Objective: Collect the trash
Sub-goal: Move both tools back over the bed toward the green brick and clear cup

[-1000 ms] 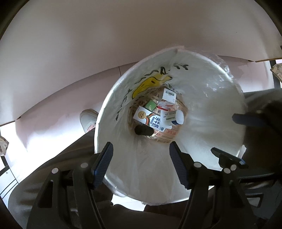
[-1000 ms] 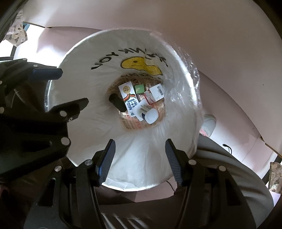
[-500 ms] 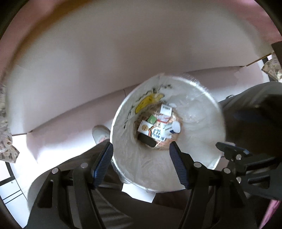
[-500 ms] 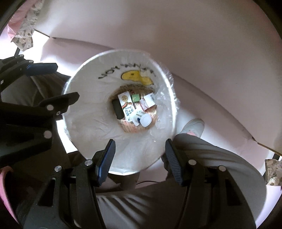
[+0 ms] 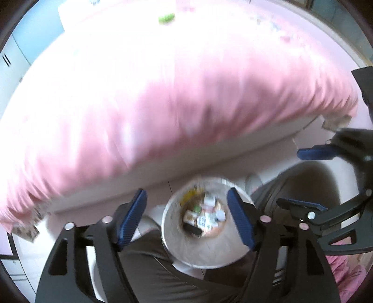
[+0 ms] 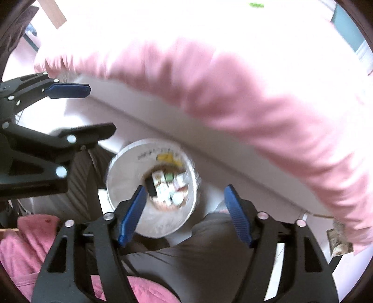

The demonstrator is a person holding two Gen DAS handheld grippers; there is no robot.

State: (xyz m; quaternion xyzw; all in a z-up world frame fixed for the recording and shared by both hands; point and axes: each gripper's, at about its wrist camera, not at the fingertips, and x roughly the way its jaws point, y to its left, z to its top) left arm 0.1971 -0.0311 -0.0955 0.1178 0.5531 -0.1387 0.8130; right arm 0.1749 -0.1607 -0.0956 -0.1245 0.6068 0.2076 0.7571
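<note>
A round bin lined with a white bag stands on the floor below me; it also shows in the right wrist view. Cartons and wrappers lie at its bottom, seen too in the right wrist view. My left gripper is open and empty, high above the bin. My right gripper is open and empty, also high above it. Each gripper shows in the other's view, right and left. A small green item lies far off on the bed.
A bed with a pink cover fills the upper half of both views, its white side right behind the bin. The person's grey trouser legs and a shoe stand beside the bin. Pink cloth lies at lower left.
Both grippers have risen well away from the bin, which now looks much smaller. The pink bed top has come into view. Both stay open and empty.
</note>
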